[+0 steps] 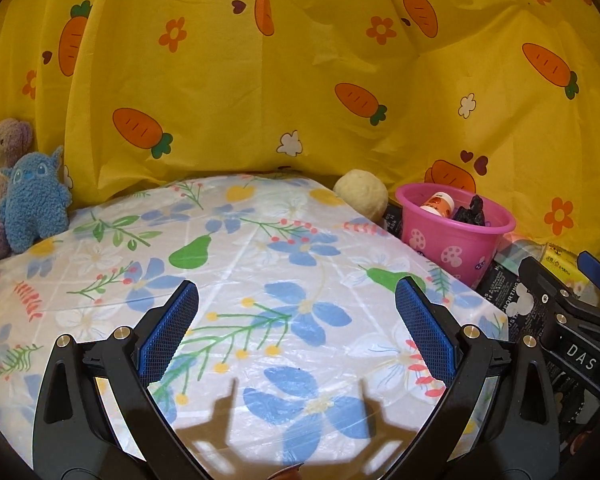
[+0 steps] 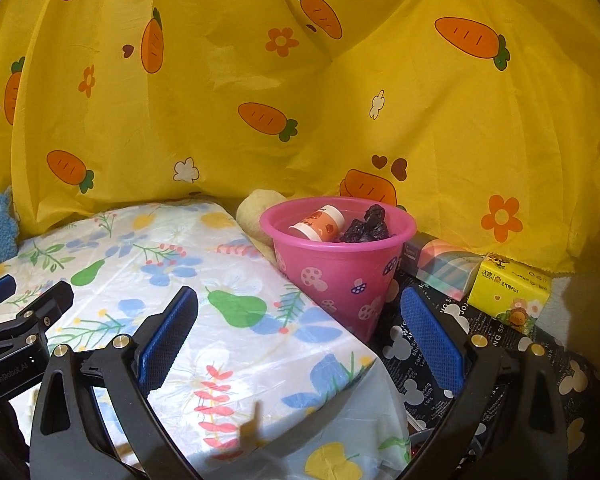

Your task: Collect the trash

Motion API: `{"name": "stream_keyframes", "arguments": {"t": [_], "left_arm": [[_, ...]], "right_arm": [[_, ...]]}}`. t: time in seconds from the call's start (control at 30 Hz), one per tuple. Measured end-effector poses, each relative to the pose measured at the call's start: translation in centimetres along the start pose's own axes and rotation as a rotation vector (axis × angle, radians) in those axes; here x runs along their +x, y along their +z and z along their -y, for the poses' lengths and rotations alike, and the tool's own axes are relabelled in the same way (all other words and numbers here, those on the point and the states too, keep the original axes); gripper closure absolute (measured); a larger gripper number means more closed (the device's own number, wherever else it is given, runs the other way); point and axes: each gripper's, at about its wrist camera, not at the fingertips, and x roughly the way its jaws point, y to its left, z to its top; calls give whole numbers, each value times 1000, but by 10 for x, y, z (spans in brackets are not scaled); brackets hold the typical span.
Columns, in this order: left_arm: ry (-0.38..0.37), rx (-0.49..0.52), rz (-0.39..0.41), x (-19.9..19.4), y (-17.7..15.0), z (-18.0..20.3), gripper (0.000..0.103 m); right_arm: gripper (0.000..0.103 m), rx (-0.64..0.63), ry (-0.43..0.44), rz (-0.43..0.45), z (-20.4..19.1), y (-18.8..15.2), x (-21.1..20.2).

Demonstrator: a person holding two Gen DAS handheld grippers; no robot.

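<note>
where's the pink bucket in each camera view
Left wrist view: the pink bucket sits at the right, beyond the right finger, past the table's edge.
Right wrist view: the pink bucket is right of centre, between the two fingers.
Shared landmark: the small cup lying inside it beside a black bag.

two plush toys (image 1: 20, 196), one pink bucket (image 2: 340, 276)

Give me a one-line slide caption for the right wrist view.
Open right gripper faces a pink bucket holding a small cup and crumpled black bag, beside the floral tablecloth.
</note>
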Motion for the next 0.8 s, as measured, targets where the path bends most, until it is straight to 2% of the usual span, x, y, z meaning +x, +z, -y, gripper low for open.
{"name": "stream_keyframes", "arguments": {"t": [0.8], "left_arm": [[7,-23,7,-12,-8,-6,6]], "right_arm": [[6,-26,24,15,-11,-4,-15]]}}
